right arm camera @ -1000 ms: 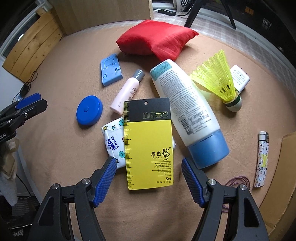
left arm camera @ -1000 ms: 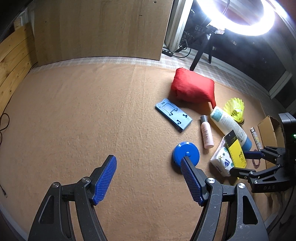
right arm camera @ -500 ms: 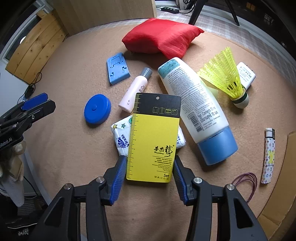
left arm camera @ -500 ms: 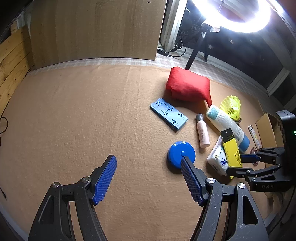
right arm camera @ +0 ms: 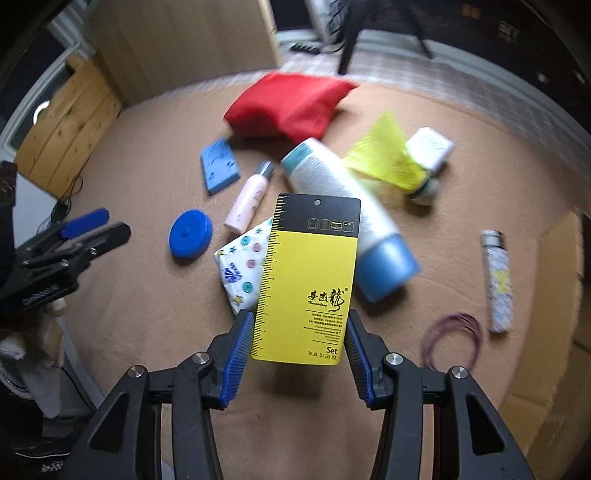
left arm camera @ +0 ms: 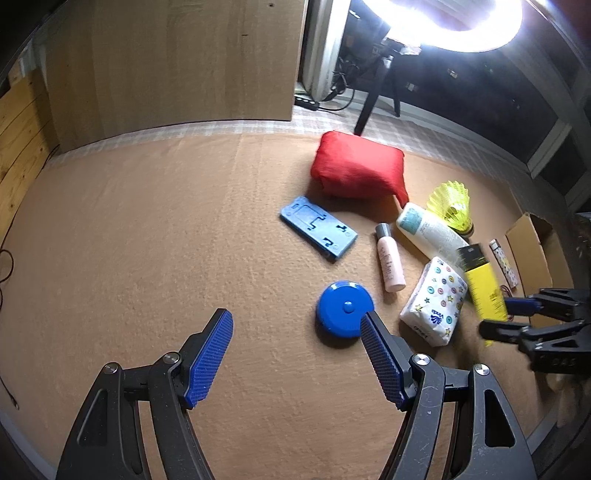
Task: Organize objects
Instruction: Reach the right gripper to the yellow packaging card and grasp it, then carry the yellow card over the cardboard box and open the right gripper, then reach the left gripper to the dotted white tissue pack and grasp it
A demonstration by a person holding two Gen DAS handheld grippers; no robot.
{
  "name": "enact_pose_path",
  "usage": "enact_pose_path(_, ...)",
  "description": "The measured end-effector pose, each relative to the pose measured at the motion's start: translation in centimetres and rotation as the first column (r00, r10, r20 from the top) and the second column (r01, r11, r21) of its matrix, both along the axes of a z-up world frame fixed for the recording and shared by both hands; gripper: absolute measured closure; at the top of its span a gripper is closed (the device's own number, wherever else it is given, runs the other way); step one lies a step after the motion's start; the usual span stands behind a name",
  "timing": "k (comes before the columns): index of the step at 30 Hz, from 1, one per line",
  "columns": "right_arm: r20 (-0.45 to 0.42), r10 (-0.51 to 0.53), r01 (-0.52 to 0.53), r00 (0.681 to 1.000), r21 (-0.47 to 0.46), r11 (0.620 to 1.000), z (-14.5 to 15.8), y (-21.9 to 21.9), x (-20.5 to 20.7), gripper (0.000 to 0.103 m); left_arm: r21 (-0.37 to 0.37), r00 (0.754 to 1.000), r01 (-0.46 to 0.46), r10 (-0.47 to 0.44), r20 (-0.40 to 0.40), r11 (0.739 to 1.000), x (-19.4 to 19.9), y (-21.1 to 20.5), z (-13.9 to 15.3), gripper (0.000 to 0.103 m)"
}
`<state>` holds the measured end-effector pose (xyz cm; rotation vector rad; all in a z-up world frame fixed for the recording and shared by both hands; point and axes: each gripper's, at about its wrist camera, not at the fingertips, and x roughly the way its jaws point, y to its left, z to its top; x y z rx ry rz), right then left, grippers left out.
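Note:
My right gripper (right arm camera: 297,345) is shut on a yellow and black card package (right arm camera: 308,280) and holds it lifted above the brown mat; it also shows in the left wrist view (left arm camera: 482,286). Under it lie a white tissue pack (right arm camera: 240,266), a white bottle with a blue cap (right arm camera: 354,221), a pink bottle (right arm camera: 247,201), a blue round disc (right arm camera: 190,236), a blue flat stand (right arm camera: 218,169), a red pouch (right arm camera: 291,105) and a yellow shuttlecock (right arm camera: 391,158). My left gripper (left arm camera: 297,354) is open and empty, just left of the blue disc (left arm camera: 343,306).
A lighter (right arm camera: 496,280) and a purple rubber band (right arm camera: 452,341) lie at the right, next to a cardboard box (right arm camera: 554,295). A small white box (right arm camera: 430,147) sits behind the shuttlecock. A wooden board (left arm camera: 177,62) and a ring light (left arm camera: 443,22) stand at the back.
My right gripper closed on the yellow card package and lifted it off the tissue pack. The left gripper stayed open and drew back slightly.

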<state>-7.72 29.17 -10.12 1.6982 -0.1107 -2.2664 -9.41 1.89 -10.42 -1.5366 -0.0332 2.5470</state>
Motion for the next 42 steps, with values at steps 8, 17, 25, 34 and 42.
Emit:
enact_pose_path(8, -0.092, -0.199, 0.201, 0.976, 0.016, 0.979, 3.1, 4.3, 2.8, 0.058, -0.014, 0.998, 0.062, -0.062, 0.001, 0.998, -0.5, 3.1, -0.1, 0.028)
enact_pose_path(17, -0.136, -0.414, 0.425, 0.900, 0.061, 0.903, 4.1, 12.6, 6.8, 0.058, -0.013, 0.993, 0.110, -0.110, 0.035, 0.994, -1.2, 6.4, -0.8, 0.028)
enact_pose_path(25, -0.136, -0.487, 0.502, 0.863, 0.109, 0.858, 3.3, 16.3, 7.9, 0.057, -0.012, 0.986, 0.163, -0.163, 0.039, 0.987, -1.1, 8.2, -1.3, 0.028)
enact_pose_path(34, -0.161, -0.523, 0.539, 0.837, 0.084, 0.838, 3.7, 15.9, 8.3, 0.038, -0.012, 0.981, 0.190, -0.190, 0.037, 0.982, -1.5, 8.5, -1.6, 0.028)
enact_pose_path(42, -0.164, -0.499, 0.499, 0.851, -0.046, 0.866, 4.5, 11.4, 7.1, 0.038, -0.005, 0.974, 0.223, -0.223, 0.035, 0.975, -2.2, 8.9, -1.8, 0.028)
